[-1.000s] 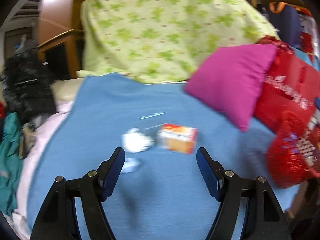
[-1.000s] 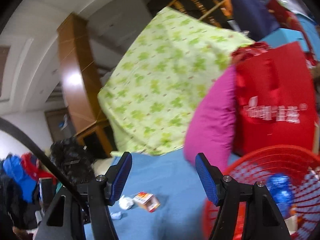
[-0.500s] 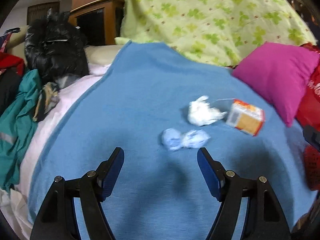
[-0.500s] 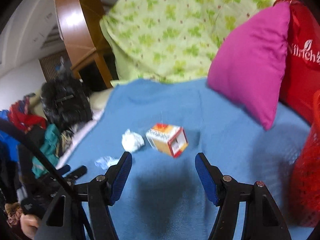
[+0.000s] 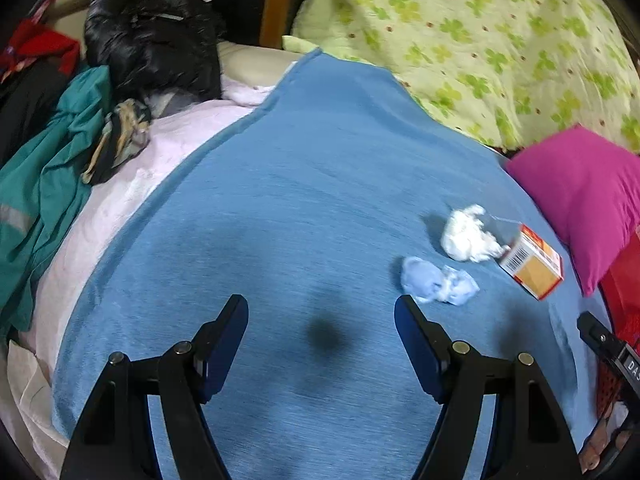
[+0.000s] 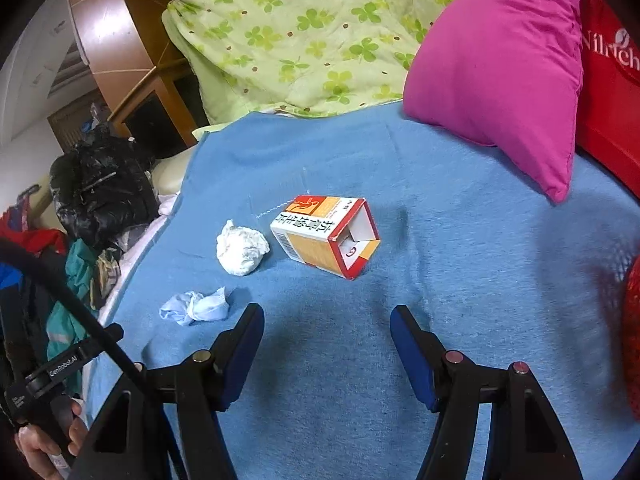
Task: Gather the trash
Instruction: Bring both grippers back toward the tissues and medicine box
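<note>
Left tongs: spread wide, holding nothing, above bare blue blanket, with their shadow on the cloth between the fingers.
Right tongs: spread wide, holding nothing, pointed toward the carton, which lies just ahead of the fingertips.
Carton: a small orange, red and white box on its side on the blanket, open end turned toward the right wrist camera; in the left wrist view it sits far right.
White paper wad: crumpled, just left of the carton and apart from it in the right wrist view; in the left wrist view it seems to touch the carton's end.
Pale blue wad: crumpled, nearer the tongs than the white one, just ahead of the right finger of the left tongs.
Red basket: only its mesh edge shows at the right border.
Pink pillow: beyond the carton, leaning on a red bag.
Green quilt: heaped at the far end of the bed.
Clothes pile: dark and teal garments along the blanket's left edge.
</note>
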`<state>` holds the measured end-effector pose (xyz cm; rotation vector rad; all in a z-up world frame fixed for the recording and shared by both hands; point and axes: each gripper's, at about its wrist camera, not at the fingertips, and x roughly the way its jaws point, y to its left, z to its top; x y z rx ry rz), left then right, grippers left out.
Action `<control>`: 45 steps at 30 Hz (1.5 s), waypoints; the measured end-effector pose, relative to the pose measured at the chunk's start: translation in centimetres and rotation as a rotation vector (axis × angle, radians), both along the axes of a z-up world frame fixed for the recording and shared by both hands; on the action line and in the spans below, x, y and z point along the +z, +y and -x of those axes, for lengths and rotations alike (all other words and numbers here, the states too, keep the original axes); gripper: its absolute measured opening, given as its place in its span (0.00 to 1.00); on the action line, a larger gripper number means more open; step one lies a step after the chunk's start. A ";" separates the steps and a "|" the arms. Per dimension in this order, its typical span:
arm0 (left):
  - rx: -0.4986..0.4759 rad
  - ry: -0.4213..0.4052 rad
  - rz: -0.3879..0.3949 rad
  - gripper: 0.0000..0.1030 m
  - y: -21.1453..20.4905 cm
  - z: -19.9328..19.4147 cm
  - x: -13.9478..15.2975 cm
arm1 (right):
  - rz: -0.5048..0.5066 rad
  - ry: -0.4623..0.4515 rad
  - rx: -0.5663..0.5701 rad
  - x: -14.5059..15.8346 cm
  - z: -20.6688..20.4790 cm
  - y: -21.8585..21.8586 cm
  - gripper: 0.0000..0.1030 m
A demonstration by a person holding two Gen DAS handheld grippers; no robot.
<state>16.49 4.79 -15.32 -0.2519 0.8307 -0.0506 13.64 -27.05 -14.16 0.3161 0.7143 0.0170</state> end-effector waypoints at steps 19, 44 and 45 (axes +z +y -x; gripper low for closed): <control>-0.126 0.022 -0.018 0.74 -4.1 -2.5 -0.7 | -0.142 -0.073 0.001 1.8 -3.4 -5.8 0.68; -0.510 0.061 -0.015 0.74 -9.4 -7.7 -2.0 | -0.095 -0.185 0.238 3.5 -9.0 0.5 0.68; -0.512 0.066 -0.024 0.74 -9.4 -7.8 -2.3 | -0.106 -0.183 0.245 3.4 -9.1 1.0 0.68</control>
